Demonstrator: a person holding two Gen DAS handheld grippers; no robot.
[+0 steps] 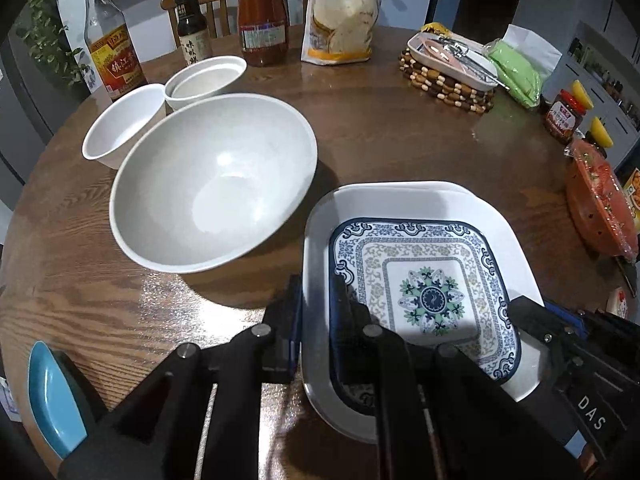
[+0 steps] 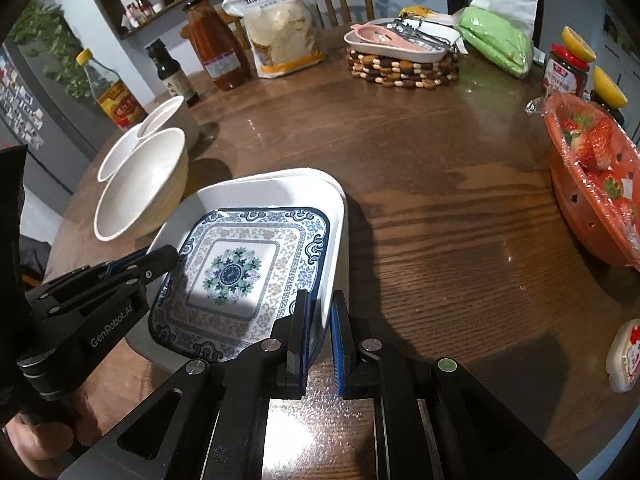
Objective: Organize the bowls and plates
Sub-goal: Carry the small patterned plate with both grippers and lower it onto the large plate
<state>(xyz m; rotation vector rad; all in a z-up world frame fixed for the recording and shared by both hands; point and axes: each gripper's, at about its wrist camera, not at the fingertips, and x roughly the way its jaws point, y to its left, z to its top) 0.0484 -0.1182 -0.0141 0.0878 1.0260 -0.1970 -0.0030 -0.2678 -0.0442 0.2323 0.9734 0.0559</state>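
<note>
A blue-patterned square plate (image 1: 432, 292) (image 2: 248, 276) lies inside a white square dish (image 1: 400, 200) (image 2: 280, 184) on the wooden table. My left gripper (image 1: 318, 292) is shut on the white dish's left rim, one finger outside and one inside. My right gripper (image 2: 322, 300) is shut on the same dish's right rim. It shows at the right of the left wrist view (image 1: 532, 316). A large white bowl (image 1: 216, 180) (image 2: 140, 184) stands left of the dish. Two small white bowls (image 1: 124, 124) (image 1: 208, 80) stand behind it.
Bottles (image 1: 110, 40), a sauce bottle (image 1: 262, 12) and a flour bag (image 1: 340, 12) line the far edge. A tray of utensils on a beaded trivet (image 2: 400, 64), a green pack (image 2: 496, 40), jars (image 2: 564, 72) and a strawberry basket (image 2: 592, 176) are at the right.
</note>
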